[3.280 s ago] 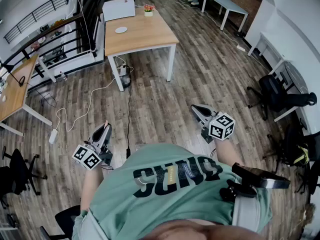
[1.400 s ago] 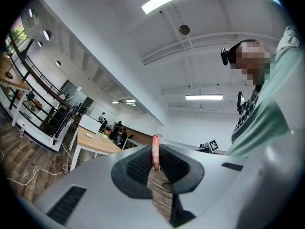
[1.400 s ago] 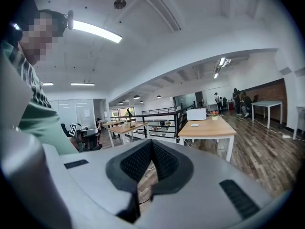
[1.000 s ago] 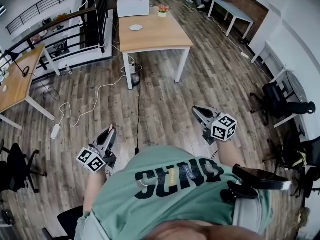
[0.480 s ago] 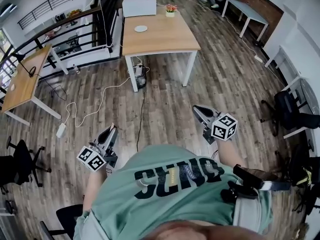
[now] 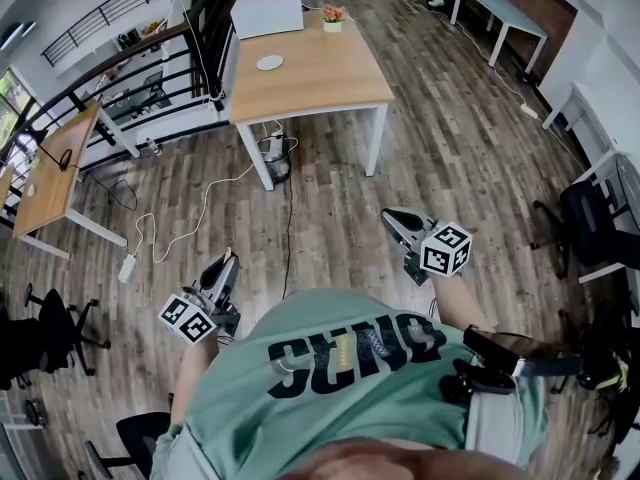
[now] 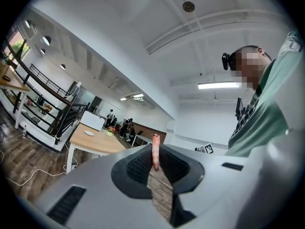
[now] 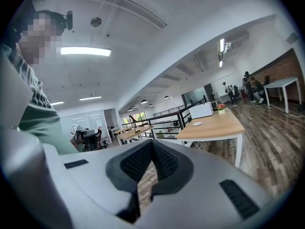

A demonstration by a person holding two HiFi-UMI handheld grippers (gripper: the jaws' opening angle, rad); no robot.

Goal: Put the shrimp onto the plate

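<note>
Left gripper (image 6: 226, 264), lower left: clenched on shrimp (image 7: 155, 152), long axis upright. Right gripper (image 6: 393, 218): clenched, empty. Plate (image 6: 269, 62) on table (image 6: 340, 78), upper centre, well apart, up-frame from shrimp.

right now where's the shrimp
In the left gripper view the shrimp is pinched between the jaws of the left gripper, on the person's left, well short of the plate on the wooden table ahead.
</note>
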